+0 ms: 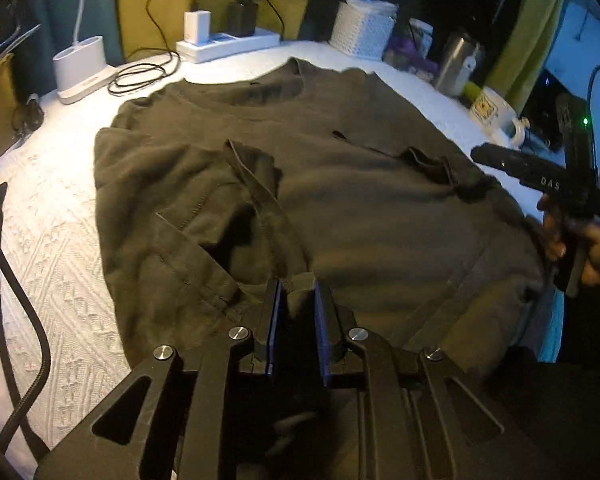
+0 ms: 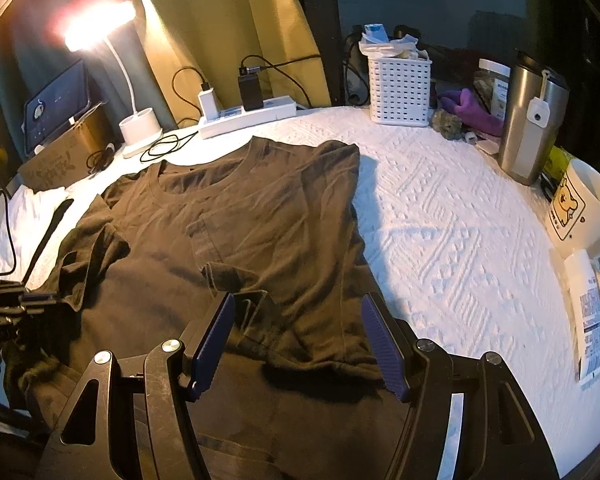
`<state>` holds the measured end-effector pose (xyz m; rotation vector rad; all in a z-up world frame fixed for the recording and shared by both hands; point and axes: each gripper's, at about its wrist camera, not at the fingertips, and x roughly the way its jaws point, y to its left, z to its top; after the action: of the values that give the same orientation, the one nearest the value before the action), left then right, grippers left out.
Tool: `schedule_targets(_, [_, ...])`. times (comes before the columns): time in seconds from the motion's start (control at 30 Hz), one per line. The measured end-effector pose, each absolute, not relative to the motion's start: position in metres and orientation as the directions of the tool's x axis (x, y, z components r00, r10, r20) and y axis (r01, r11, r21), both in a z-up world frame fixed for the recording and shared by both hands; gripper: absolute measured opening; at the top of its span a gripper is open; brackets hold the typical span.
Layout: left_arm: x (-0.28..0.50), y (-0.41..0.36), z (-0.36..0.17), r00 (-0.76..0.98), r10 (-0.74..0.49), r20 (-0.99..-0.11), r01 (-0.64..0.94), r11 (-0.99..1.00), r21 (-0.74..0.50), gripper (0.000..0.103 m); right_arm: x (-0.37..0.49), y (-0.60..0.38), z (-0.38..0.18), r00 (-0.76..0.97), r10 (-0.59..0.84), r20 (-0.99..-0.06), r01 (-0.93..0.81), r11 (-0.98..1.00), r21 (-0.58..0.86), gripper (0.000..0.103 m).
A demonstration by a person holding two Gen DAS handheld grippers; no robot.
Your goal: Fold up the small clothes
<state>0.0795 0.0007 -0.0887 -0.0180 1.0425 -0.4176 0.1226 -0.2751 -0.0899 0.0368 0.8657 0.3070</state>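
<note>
The basket (image 2: 400, 88) is white plastic, square-sided, its walls pierced with rows of small holes; it stands at the far edge of the cloth (image 2: 460, 240) and is stuffed with paper packets, one blue and white, that stick out above the rim; what else is inside cannot be told. Beside it stands a tall steel tumbler (image 2: 530, 124), smooth and cylindrical, with a white tag hanging down its side; behind that a clear jar (image 2: 492, 80) with a pale lid holds something dark and lumpy; a white mug (image 2: 584, 208) with a yellow cartoon print stands nearest the edge, its inside hidden. A white lamp base (image 1: 82, 68) has a hollow cup in it; its contents are out of sight.

The cloth is white and quilted in raised diamond and zigzag ridges. The shirt (image 2: 240, 216) is dark olive-brown, soft and creased; it lies flat in the middle of the cloth, collar toward the power strip (image 2: 246, 118), both sleeves folded in over the body.

The left gripper (image 1: 297, 292) has its blue-padded jaws drawn nearly together, pinching a fold of the shirt's near hem; the right gripper (image 2: 298, 320) hangs with its ribbed blue pads wide apart above the shirt's right side, gripping nothing; a hand (image 1: 584, 248) holds it.
</note>
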Motion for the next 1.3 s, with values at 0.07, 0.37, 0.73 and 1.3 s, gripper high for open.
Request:
schedule_targets(0.07, [0.079, 0.002, -0.081, 0.447, -0.355, -0.821, 0.331, 0.919, -0.216, 0.016, 0.123, -0.277, -0.092, 0.605, 0.282, -0.745, -0.248, 0.955, 0.159, 0.068])
schedule_targets(0.37, [0.11, 0.049, -0.067, 0.539, -0.279, -0.794, 0.158, 0.96, -0.23, 0.065, 0.134, -0.278, -0.093, 0.605, 0.298, -0.739, -0.258, 0.951, 0.173, 0.068])
schedule_targets(0.73, [0.122, 0.034, -0.101, 0.463, -0.292, -0.837, 0.195, 0.955, -0.225, 0.039, 0.138, -0.281, -0.098, 0.597, 0.3, -0.744, -0.253, 0.951, 0.179, 0.068])
schedule_targets(1.3, [0.115, -0.004, -0.07, 0.479, -0.349, -0.806, 0.313, 0.925, -0.215, 0.04, 0.134, -0.291, -0.095, 0.611, 0.289, -0.737, -0.233, 0.955, 0.182, 0.068])
